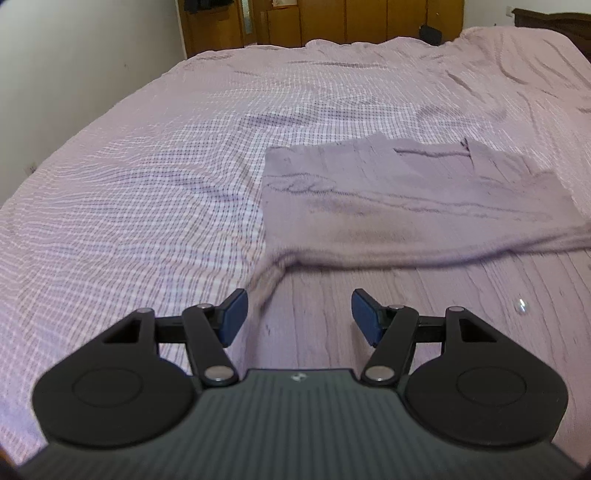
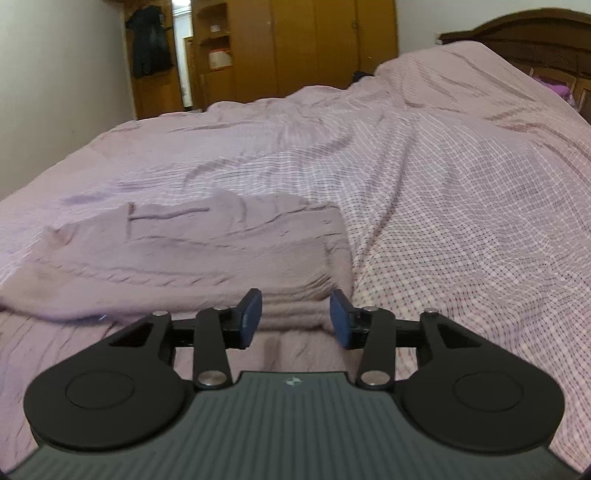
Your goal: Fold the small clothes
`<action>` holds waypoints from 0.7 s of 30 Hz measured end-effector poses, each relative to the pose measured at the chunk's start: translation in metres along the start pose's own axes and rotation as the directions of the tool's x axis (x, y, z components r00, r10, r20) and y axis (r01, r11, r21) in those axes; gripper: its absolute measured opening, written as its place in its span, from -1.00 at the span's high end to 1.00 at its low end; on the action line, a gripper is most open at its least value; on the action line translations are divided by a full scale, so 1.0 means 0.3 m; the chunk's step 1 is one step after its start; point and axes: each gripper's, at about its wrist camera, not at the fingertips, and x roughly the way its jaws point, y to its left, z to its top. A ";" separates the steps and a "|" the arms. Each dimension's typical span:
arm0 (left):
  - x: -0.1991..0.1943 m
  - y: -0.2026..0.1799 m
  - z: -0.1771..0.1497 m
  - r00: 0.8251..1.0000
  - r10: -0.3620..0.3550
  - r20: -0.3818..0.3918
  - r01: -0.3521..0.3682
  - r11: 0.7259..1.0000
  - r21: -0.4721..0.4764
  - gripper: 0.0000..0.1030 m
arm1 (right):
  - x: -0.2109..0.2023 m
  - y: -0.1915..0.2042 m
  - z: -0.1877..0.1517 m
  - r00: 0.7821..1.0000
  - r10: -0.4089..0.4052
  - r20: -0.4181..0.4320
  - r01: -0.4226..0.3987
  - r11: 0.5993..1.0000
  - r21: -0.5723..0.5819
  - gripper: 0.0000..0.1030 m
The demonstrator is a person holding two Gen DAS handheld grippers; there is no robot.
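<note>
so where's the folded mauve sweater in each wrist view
Left wrist view: the folded mauve sweater lies right of centre, ahead of the open left gripper.
Right wrist view: it lies left of centre, its near right corner just ahead of the open right gripper.
Shared landmark: the wooden wardrobe beyond the far edge of the checked bedspread.
</note>
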 end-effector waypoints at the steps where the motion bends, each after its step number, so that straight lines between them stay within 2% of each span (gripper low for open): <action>1: -0.017 -0.004 -0.011 1.000 -0.002 -0.002 0.002 1.000 0.004 -0.24 | -0.030 0.008 -0.009 1.000 0.020 0.006 -0.020 1.000 -0.005 -0.07; 8: -0.118 -0.044 -0.118 0.999 -0.045 -0.022 0.044 0.999 -0.001 -0.24 | -0.219 0.094 -0.116 0.991 0.127 0.028 -0.125 0.990 -0.072 -0.38; 11: -0.146 -0.065 -0.169 0.998 -0.057 -0.028 0.057 0.998 -0.002 -0.49 | -0.293 0.146 -0.183 0.988 0.155 0.023 -0.150 0.979 -0.140 -0.40; 15: -0.172 -0.087 -0.235 0.998 -0.061 -0.035 0.062 0.998 0.015 -0.51 | -0.367 0.203 -0.274 0.983 0.184 0.018 -0.175 0.958 -0.228 -0.60; 21: -0.197 -0.093 -0.293 0.996 -0.071 -0.044 0.072 0.997 0.021 -0.51 | -0.418 0.273 -0.390 0.979 0.202 -0.028 -0.200 0.918 -0.343 -0.62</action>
